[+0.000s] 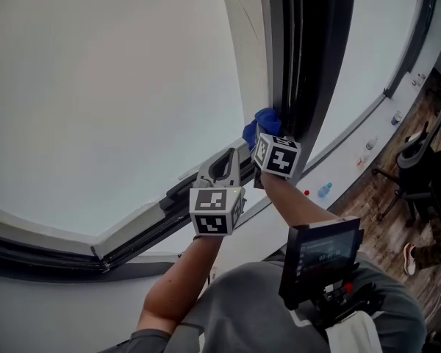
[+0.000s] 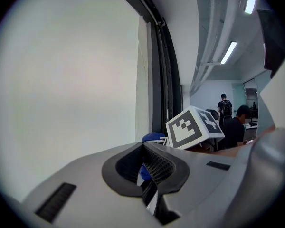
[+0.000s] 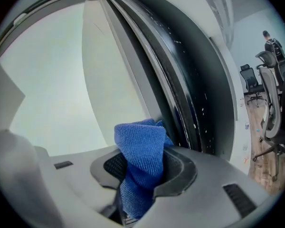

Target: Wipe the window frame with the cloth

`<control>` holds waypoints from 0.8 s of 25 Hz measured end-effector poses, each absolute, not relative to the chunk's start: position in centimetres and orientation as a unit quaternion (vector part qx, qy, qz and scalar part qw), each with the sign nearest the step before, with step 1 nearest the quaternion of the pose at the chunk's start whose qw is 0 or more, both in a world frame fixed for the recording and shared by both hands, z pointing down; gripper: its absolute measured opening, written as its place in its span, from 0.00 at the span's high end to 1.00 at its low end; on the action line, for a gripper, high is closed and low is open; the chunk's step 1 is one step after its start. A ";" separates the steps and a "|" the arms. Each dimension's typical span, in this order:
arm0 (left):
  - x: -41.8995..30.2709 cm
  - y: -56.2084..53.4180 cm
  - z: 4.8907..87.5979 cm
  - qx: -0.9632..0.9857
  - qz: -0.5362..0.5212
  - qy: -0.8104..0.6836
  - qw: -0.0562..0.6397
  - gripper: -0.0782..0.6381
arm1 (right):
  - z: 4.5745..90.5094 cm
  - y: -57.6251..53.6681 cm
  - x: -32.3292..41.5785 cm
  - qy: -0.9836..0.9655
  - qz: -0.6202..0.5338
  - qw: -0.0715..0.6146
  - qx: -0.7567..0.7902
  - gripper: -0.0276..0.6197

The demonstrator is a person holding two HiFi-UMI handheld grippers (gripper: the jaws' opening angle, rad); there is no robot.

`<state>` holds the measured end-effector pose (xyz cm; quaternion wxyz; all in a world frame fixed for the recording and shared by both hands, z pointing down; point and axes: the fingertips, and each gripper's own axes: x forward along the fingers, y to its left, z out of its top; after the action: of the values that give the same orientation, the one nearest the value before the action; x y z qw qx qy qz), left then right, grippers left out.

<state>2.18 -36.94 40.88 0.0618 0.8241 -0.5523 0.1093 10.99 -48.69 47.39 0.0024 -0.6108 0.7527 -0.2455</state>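
A blue cloth [image 1: 259, 123] [image 3: 141, 148] is bunched in my right gripper [image 1: 268, 134] [image 3: 142, 163], which is shut on it. The cloth's top presses against the dark upright window frame [image 1: 309, 65] [image 3: 180, 80], low down near the sill. My left gripper [image 1: 230, 157] [image 2: 145, 167] hovers just left of and below the right one, jaws shut with nothing held, over the lower frame rail [image 1: 147, 226]. In the left gripper view the right gripper's marker cube [image 2: 194, 126] and a bit of the cloth [image 2: 153, 137] show ahead.
Pale window glass [image 1: 110, 87] fills the left. A white sill [image 1: 353, 160] carries small bottles [image 1: 323, 191]. Office chairs [image 1: 415, 153] stand on the wood floor at right. A screen device [image 1: 320, 252] hangs at the person's chest. People [image 2: 224, 106] are far back.
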 end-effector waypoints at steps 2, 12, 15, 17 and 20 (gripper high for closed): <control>2.3 -36.7 39.3 0.825 0.102 -0.553 0.055 0.88 | 46.1 -48.7 11.3 0.751 -0.247 0.012 -0.611 0.75; 2.9 -36.9 32.6 0.841 0.081 -0.534 0.000 0.88 | 38.2 -48.4 11.1 0.770 -0.227 0.065 -0.593 0.75; 3.4 -37.1 30.7 0.853 0.077 -0.515 -0.006 0.88 | 35.8 -48.5 11.4 0.771 -0.216 0.078 -0.594 0.75; 3.7 -37.3 29.6 0.859 0.072 -0.507 -0.006 0.88 | 34.3 -48.5 11.5 0.771 -0.214 0.086 -0.593 0.75; 4.1 -37.5 27.8 0.863 0.064 -0.501 -0.017 0.88 | 32.1 -48.4 11.7 0.775 -0.211 0.099 -0.588 0.75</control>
<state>4.10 -37.47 27.80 -0.0171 0.8629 -0.5011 0.0637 11.71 -48.43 32.07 0.0991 -0.5879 0.7747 -0.2108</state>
